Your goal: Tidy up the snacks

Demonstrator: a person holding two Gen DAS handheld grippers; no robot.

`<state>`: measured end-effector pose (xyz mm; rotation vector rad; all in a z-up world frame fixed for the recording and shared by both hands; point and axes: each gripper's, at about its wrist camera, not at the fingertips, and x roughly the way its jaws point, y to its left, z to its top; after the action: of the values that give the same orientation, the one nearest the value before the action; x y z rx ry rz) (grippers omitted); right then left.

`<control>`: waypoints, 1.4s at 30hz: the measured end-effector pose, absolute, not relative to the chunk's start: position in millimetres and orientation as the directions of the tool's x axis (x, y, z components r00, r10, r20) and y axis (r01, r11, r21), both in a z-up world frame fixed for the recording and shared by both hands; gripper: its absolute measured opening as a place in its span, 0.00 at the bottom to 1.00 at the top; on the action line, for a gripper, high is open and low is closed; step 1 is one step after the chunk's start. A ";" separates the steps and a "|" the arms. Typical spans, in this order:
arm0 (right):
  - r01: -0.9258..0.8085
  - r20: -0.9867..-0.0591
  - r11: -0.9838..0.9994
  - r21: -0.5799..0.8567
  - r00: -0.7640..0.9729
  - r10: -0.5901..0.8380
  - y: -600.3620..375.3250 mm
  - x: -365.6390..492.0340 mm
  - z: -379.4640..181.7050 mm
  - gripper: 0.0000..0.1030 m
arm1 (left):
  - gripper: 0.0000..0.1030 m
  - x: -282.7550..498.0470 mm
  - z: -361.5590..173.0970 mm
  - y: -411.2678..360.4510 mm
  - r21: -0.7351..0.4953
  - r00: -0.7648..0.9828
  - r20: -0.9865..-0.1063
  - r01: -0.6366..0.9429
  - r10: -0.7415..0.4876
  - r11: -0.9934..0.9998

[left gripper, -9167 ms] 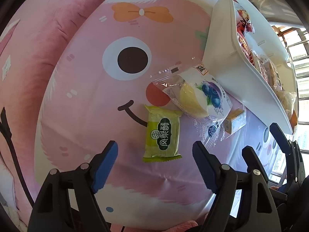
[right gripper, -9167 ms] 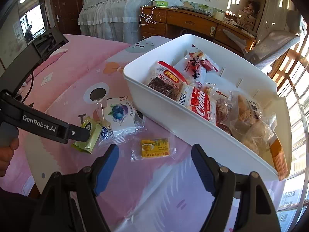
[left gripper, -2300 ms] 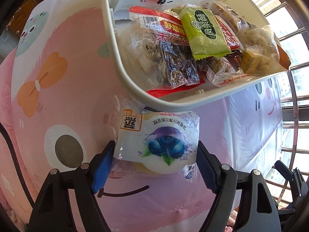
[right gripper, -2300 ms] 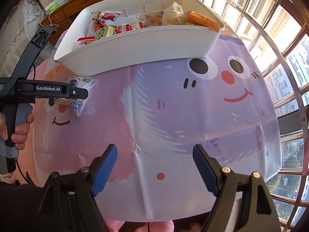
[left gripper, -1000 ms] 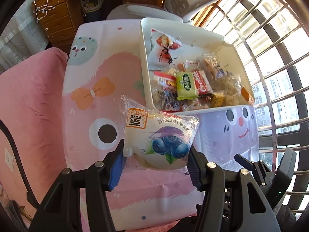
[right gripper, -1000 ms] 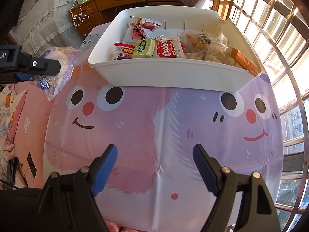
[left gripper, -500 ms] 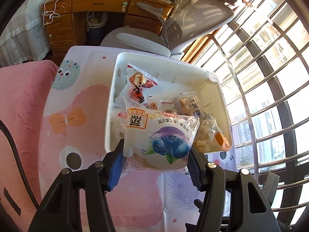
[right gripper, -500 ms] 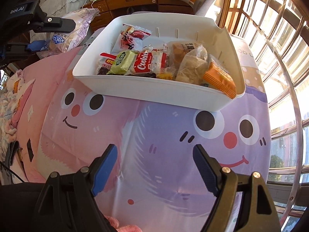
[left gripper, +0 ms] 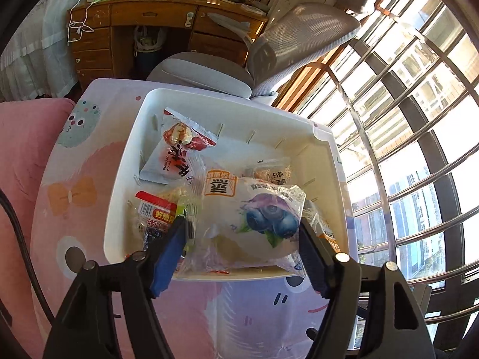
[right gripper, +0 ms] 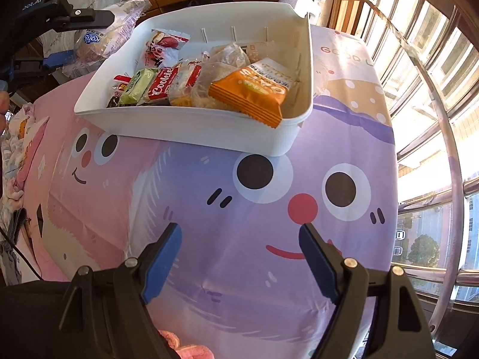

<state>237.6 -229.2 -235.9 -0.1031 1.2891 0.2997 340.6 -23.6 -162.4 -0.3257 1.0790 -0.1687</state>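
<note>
The left gripper (left gripper: 242, 233) has its jaws clenched on the blueberry bread packet (left gripper: 254, 218), held above the near-left of the white bin (left gripper: 119, 185). Soft, light and puffy in slippery film, it probably needs a gentle mid-body hold. The right gripper (right gripper: 239, 248) hangs released over the desk (right gripper: 209, 209), holding nothing.

Your worktop (right gripper: 344, 269) is covered with a cloth (right gripper: 209, 239) printed with pink and purple cartoon faces. Directly on the cloth stands only a white bin (right gripper: 191, 125), near the far edge, and it is filled with snack packets.
</note>
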 end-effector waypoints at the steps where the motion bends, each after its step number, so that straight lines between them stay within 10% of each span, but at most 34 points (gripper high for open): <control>1: -0.278 -0.956 0.956 0.093 0.245 0.164 -230.7 237.4 -236.1 0.79 | 0.76 339.1 -161.4 -25.5 -0.333 0.473 -0.834 -0.020 -0.284 0.943; 25: -0.132 -0.961 0.979 0.155 0.210 0.180 -210.5 181.4 -233.4 0.85 | 0.86 214.4 -181.7 10.4 -0.390 0.357 -0.865 -0.035 -0.353 0.920; 42: 0.051 -0.935 0.988 0.149 0.331 0.124 -178.4 90.1 -116.0 0.85 | 0.86 113.6 -64.2 28.0 -0.273 0.490 -0.798 0.227 -0.352 0.935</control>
<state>90.1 -178.4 -116.0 0.1617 1.2340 0.0481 113.6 28.0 -64.2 -0.1370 0.9998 -0.3528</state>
